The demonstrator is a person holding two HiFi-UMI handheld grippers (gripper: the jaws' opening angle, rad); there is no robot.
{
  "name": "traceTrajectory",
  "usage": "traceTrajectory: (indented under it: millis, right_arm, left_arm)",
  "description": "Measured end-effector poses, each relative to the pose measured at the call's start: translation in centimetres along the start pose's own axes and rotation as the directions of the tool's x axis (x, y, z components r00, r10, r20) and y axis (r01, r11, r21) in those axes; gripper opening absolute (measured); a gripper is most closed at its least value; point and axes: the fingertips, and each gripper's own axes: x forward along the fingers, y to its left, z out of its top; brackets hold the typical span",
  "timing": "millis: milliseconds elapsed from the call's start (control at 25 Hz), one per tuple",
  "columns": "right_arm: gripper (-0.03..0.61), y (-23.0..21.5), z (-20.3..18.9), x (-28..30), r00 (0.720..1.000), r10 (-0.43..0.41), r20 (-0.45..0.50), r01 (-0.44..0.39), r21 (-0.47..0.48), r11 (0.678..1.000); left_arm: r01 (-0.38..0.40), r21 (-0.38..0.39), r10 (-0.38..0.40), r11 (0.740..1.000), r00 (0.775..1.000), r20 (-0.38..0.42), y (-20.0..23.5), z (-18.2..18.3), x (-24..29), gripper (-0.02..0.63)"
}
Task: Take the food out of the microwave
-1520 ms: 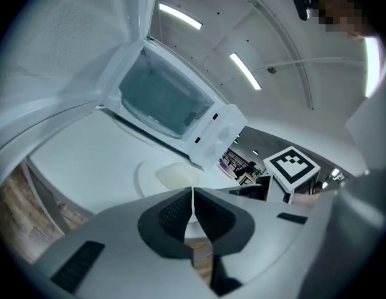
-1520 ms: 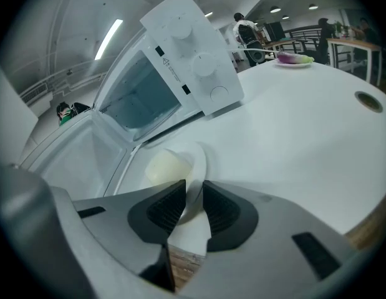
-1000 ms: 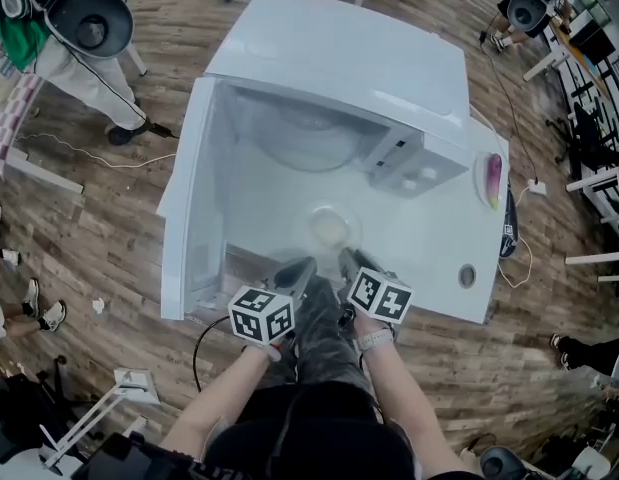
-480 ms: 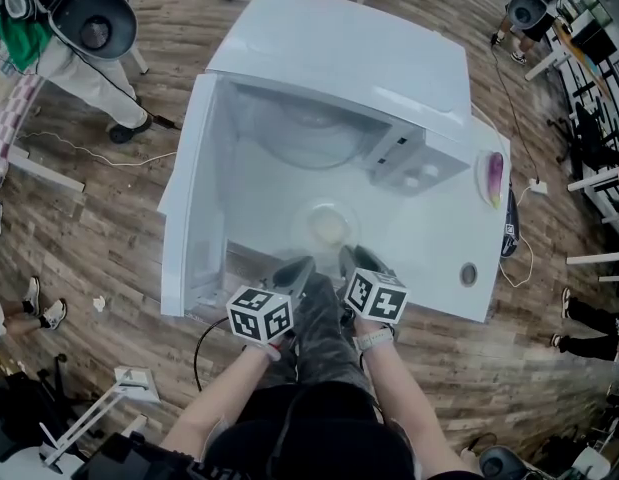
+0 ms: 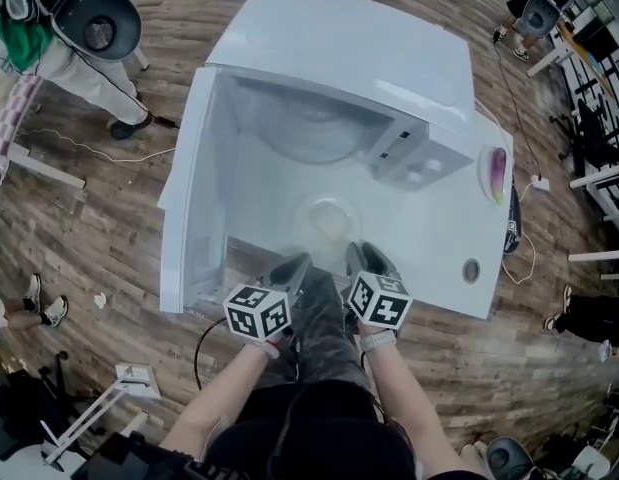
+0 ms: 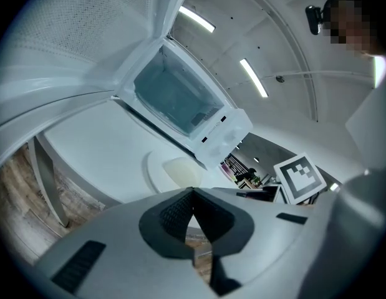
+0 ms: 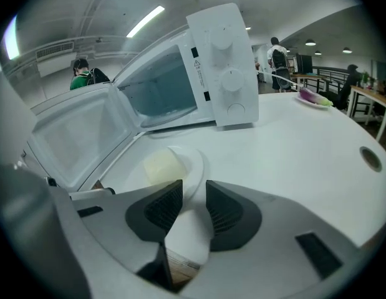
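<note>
Plate [image 7: 183, 161] of pale food [image 7: 160, 166] set down on white surface [image 5: 439, 258], already outside the microwave [image 5: 339, 68] and just ahead of the right gripper [image 7: 193, 189]. Right jaws apart, having just been opening. Plate's near rim at their mouth, ribbed pads clear of it on both sides: released, not grasped. Left gripper [image 6: 193, 195] clenched tight on nothing, hovering just left of the right jaws, plate ahead and slightly right of its tips.

Step in hand, by the look of things: letting go after the set-down, with the task nearly finished. Next move probably a straight pull-back of the right jaws along their own line, without catching the rim or nudging the plate.

Edges and room: microwave cavity beyond the plate, well ahead of both jaws, showing only its glass turntable [image 5: 314, 133]. Open door [image 5: 189, 198] swung out to the left of the left jaws, reaching toward the surface's near edge. Near edge directly beneath both grippers, so nothing visible in the way of backing out. Wide bare surface to the right of the right jaws, with a small round hole [image 5: 471, 270] near and a purple vegetable [image 5: 494, 173] well apart, toward the right rim.
</note>
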Motion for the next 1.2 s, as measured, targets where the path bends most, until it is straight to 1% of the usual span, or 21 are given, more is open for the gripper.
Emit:
traceTrajectory:
  millis: [120, 160, 280, 360, 440, 600, 840, 1000, 1200]
  right_arm:
    - [0.104, -0.2, 0.1, -0.3, 1.0, 0.002, 0.024, -0.002, -0.004, 1.0]
    - [0.077, -0.3, 0.2, -0.5, 0.999, -0.002, 0.034, 0.003, -0.014, 1.0]
    - [0.044, -0.2, 0.6, -1.0, 0.998, -0.002, 0.067, 0.005, -0.052, 0.999]
    - [0.032, 0.1, 0.8, -1.4, 0.996, 0.01, 0.09, -0.004, -0.063, 0.998]
    - [0.018, 0.7, 1.1, -1.8, 0.993, 0.04, 0.115, -0.032, -0.071, 0.997]
    - [0.017, 2.1, 1.5, -2.6, 0.982, 0.127, 0.143, -0.115, -0.088, 0.989]
    - [0.017, 4.0, 0.9, -4.1, 0.966, 0.218, 0.137, -0.199, -0.141, 0.97]
    - [0.017, 5.3, 1.5, -5.4, 0.949, 0.268, 0.164, -0.234, -0.202, 0.951]
    - [0.017, 6.2, 2.0, -7.2, 0.931, 0.305, 0.2, -0.237, -0.302, 0.923]
  left_arm:
    - [0.001, 0.004, -0.001, 1.0, 1.0, 0.002, 0.1, 0.0, 0.0, 0.009]
    - [0.004, 0.005, -0.004, 1.0, 1.0, 0.004, 0.0, 0.1, 0.0, 0.009]
    - [0.011, 0.011, -0.011, 1.0, 1.0, 0.014, -0.1, 0.2, -0.2, 0.009]
    - [0.015, 0.014, -0.015, 1.0, 1.0, 0.018, -0.2, 0.2, -0.4, 0.009]
    - [0.021, 0.018, -0.021, 1.0, 1.0, 0.02, -0.3, 0.2, -0.6, 0.009]
    - [0.033, 0.032, -0.034, 0.999, 0.999, 0.027, -0.6, 0.6, -0.6, 0.009]
    - [0.064, 0.072, -0.066, 0.995, 0.998, 0.021, -1.8, 0.7, -0.7, 0.009]
    - [0.082, 0.138, -0.088, 0.987, 0.995, 0.039, -2.5, 1.2, -0.9, 0.009]
    - [0.061, 0.206, -0.08, 0.977, 0.993, 0.085, -3.1, 2.0, -1.2, 0.009]
